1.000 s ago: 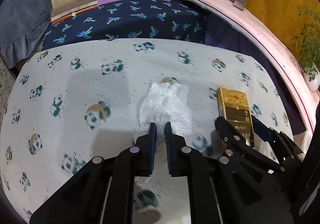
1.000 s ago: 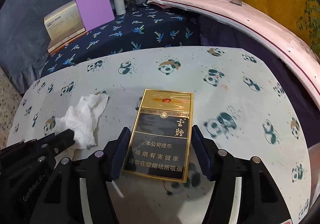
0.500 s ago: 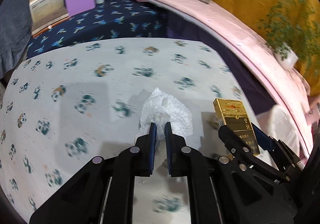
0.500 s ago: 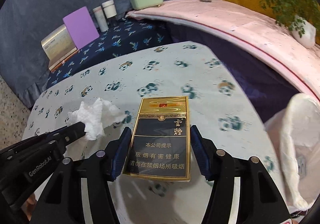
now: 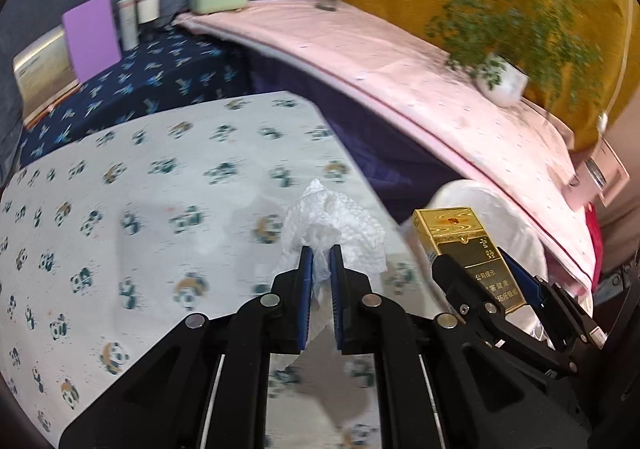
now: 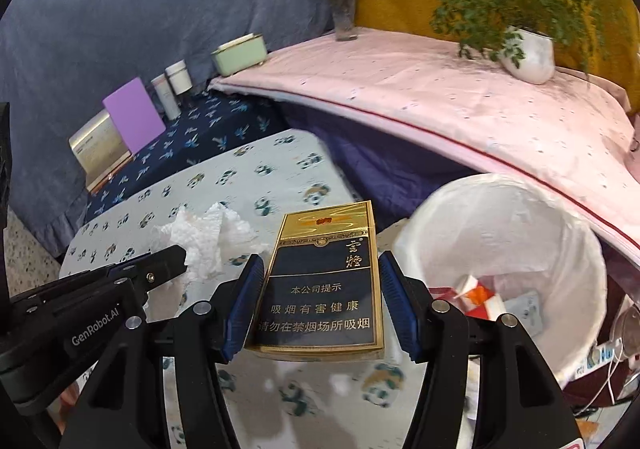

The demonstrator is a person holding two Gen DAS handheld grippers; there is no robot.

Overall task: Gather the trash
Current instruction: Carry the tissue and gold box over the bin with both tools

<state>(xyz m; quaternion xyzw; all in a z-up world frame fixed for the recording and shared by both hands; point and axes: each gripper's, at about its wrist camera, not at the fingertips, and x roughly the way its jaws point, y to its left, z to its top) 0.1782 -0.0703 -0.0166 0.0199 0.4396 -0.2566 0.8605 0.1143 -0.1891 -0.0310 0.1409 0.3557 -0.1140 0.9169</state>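
Your left gripper (image 5: 319, 255) is clamped tight on a crumpled white tissue (image 5: 334, 227), which bulges out past the blue pads (image 5: 306, 269) and hangs clear above the panda-print tablecloth (image 5: 140, 217). Your right gripper (image 6: 320, 269) grips a gold and black cigarette pack (image 6: 324, 281) by its long sides, both pads pressing on it, pack upright with its gold top pointing away. White-lined trash bin (image 6: 516, 233) sits just right of the pack, beside the table edge (red and orange scraps lie at its bottom). Both loads are near the bin, neither inside it. Behind: pink-covered ledge (image 6: 440, 97) with a potted plant (image 6: 528, 53)
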